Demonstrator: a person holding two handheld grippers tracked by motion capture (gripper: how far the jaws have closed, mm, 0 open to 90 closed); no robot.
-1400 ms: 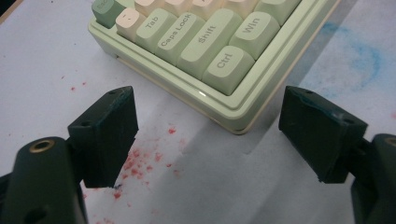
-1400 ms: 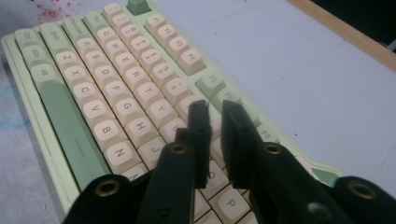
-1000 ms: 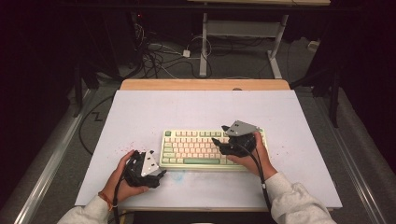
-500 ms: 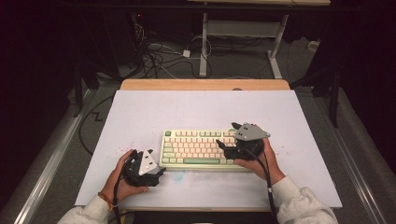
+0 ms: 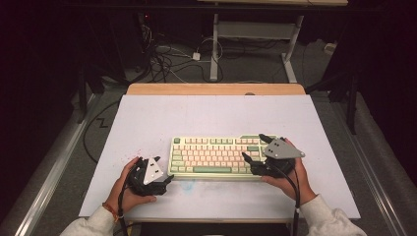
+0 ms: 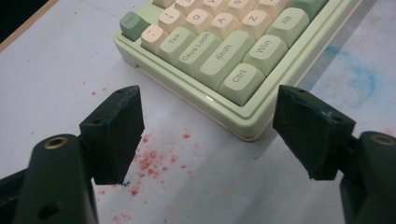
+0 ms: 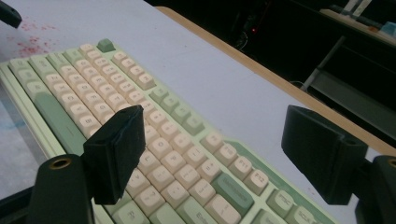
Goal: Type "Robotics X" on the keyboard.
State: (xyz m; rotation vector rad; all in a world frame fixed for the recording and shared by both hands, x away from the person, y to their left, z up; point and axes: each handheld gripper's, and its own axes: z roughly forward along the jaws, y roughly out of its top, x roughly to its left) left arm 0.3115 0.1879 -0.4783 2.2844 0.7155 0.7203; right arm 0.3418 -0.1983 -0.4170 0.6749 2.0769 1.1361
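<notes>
While both pairs of jaws stand wide with nothing between them, the work looks to be at the approach step, before any grip on the keyboard [image 5: 216, 158]. In the left gripper view, the left gripper [image 6: 208, 126] frames the keyboard's near corner by the Ctrl key [image 6: 238, 83] at the centre of the frame; its jaws have just been closing a little, yet the pads touch nothing and the gap is empty. Red specks [image 6: 154, 158] dot the white table [image 6: 56, 84] just below that corner, and a blue smear [image 6: 359, 74] shows at the right edge of the frame. In the right gripper view, the right gripper [image 7: 212, 154] hovers over the keys at the lower middle of the frame; its jaws have just been opening, and no key or edge lies clamped between them.

From the high view, the keyboard lies flat at the centre of the frame, a little below the middle, with the left gripper [image 5: 150, 173] just off its lower left corner and the right gripper [image 5: 258, 164] over its right end. Each rests in a hand coming up from the bottom of the frame.

The next move, as a judgement, calls for each gripper to line its jaws up on an end of the case and close there, so the keyboard can be lifted or shifted level rather than tipped. Pads landing on keycaps instead of the case could slip.
</notes>
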